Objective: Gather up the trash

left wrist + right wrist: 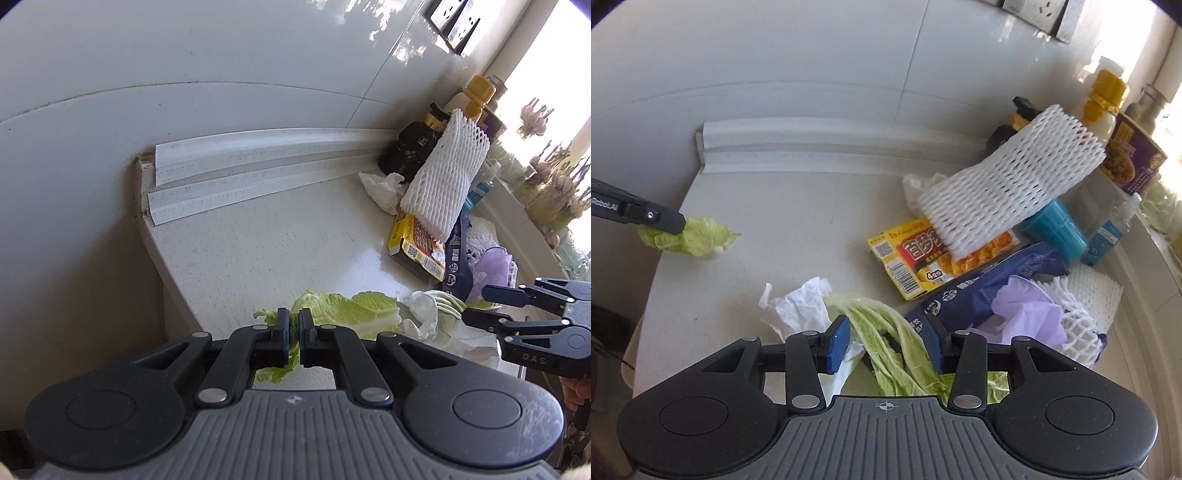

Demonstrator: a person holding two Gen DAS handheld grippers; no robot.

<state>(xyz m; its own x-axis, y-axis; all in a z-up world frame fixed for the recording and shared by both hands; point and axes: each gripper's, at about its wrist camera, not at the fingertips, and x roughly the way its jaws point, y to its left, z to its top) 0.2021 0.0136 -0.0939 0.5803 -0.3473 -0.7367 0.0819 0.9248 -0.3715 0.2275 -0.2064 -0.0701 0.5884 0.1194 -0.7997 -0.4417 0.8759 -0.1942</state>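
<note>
left gripper (pixel 293 334) clamped on cabbage leaf (pixel 354 310); right gripper (pixel 886 341) half-open.

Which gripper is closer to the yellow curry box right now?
Right. The right gripper hovers over a cabbage leaf just in front of the yellow curry box. The left gripper, pinching a smaller leaf piece, sits farther off near the counter's left edge.

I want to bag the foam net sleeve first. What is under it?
The white foam net sleeve leans with its lower end on the yellow curry box, covering part of the box's front. Crumpled white paper shows behind its lower edge. Whatever else it covers is hidden.
</note>
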